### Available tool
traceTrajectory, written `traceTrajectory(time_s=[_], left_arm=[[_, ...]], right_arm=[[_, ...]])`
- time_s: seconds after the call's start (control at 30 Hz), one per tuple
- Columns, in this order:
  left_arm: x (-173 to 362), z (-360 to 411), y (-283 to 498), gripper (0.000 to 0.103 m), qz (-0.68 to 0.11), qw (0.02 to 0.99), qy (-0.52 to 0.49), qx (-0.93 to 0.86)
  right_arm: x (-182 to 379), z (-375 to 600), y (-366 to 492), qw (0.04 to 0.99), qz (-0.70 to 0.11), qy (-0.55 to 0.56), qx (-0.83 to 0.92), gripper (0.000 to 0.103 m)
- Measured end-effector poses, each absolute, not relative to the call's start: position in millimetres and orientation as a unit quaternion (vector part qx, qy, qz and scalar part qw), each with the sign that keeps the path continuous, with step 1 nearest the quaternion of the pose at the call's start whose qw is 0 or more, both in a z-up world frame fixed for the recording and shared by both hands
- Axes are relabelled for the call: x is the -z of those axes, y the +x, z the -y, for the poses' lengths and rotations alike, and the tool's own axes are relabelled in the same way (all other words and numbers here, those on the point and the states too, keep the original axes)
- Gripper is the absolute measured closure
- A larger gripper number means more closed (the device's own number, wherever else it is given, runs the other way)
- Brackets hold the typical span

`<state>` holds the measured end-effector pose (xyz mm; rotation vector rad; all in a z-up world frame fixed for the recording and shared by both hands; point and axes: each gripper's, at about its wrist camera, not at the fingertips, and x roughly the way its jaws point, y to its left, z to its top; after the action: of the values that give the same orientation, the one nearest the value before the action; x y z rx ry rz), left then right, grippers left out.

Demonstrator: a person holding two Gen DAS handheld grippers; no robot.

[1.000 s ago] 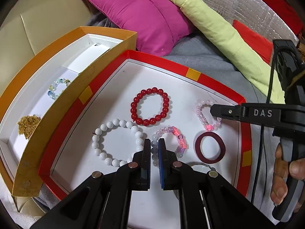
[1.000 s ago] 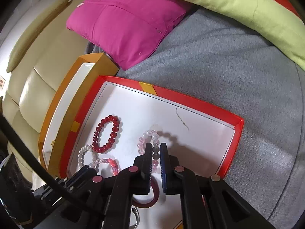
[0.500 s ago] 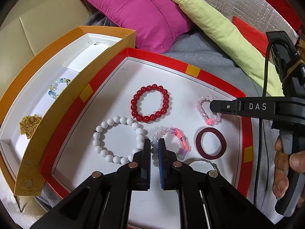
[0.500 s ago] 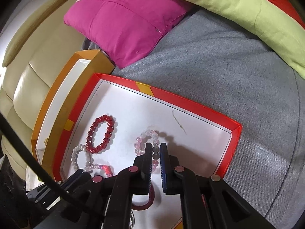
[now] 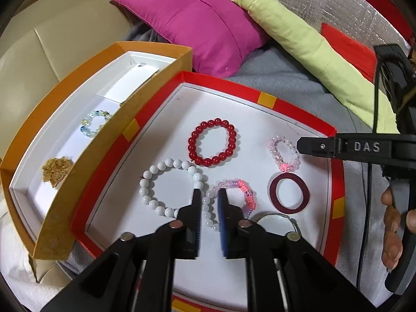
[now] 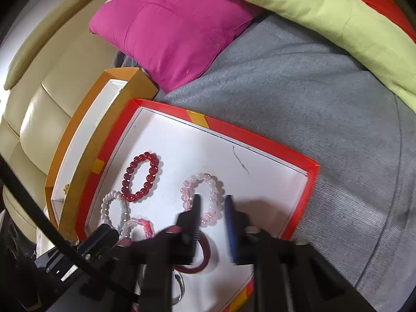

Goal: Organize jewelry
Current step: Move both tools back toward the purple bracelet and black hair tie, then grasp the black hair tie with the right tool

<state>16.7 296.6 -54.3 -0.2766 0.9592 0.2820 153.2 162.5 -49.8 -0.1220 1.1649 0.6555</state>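
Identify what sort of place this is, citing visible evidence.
Probably a living room at home: a cream leather sofa, a magenta square cushion, and a grey fabric throw under the red-rimmed jewellery tray.

Both wrist cams looked steeply down, close over the red tray [image 5: 299, 109]. Left view faced the orange box [image 5: 85, 156] side; right view sat nearer the tray's right rim. Shared: tray, red bracelet [image 6: 141, 176], magenta pillow [image 6: 169, 26].

a grey blanket [image 6: 299, 98] carries the red tray [image 6: 260, 140], magenta cushion [image 6: 169, 26] and yellow-green pillow [image 6: 325, 10].
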Motion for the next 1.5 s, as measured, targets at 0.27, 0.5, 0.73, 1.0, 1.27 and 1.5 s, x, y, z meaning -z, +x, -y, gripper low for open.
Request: traceTrajectory(time_s=[0.27,0.5,0.73,1.0,1.27,1.5], left_arm=[[18,-286,-2,0.044,-0.413,0.886,-0.125,-0.172],[-6,-230,-8,0.034,-0.374,0.907,-0.109,-0.158],[12,-132,11,0.031,-0.407,0.908,-0.067,-0.067],[48,-48,28,0.031,-0.445,0.895,-0.028,0.004],[64,-39,26,0.031,-0.448,0.894,-0.019,0.021],[65,-52,30,0.031,-0.448,0.892,-0.058,0.015]], right_arm=[[20,-126,139,0.806,-0.508,-0.029,-0.304,0.034],[13,-41,129,0.832,-0.492,0.023,-0.253,0.021],[32,73,106,0.847,-0.495,0.06,-0.184,0.021],[42,182,79,0.865,-0.481,0.081,-0.118,0.021],[31,206,96,0.877,-0.458,0.081,-0.122,0.029],[33,181,162,0.878,-0.461,0.068,-0.114,0.045]])
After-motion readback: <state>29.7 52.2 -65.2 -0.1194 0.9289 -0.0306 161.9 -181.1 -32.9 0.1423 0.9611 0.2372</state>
